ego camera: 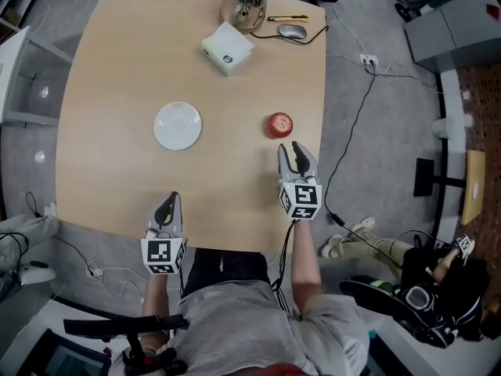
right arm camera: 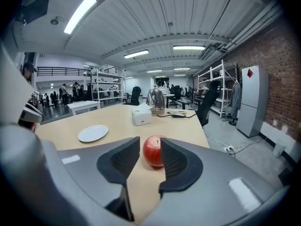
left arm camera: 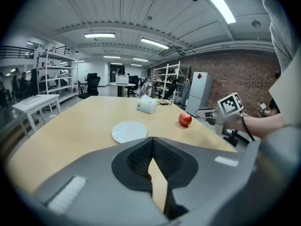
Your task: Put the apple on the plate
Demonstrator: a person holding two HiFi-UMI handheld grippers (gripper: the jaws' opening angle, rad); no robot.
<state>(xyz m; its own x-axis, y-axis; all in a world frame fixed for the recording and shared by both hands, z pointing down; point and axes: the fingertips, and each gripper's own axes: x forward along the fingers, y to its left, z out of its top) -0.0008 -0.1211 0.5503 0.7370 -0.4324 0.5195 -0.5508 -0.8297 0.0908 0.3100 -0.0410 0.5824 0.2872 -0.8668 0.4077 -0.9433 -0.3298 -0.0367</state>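
Apple sits bare on the table, at 3 o'clock from the plate, well apart. My right claw is at the apple's 5 o'clock, jaws partly apart, apple just ahead of the gap, untouched. My left claw: tips together, nothing held.

Glossy red apple, smooth white plate, matt wood table, shiny metal kettle

Shows red on the apple, white on the plate and the box, pale beige on the table, silver on the kettle, grey with black-and-white square markers on the left gripper and right gripper.
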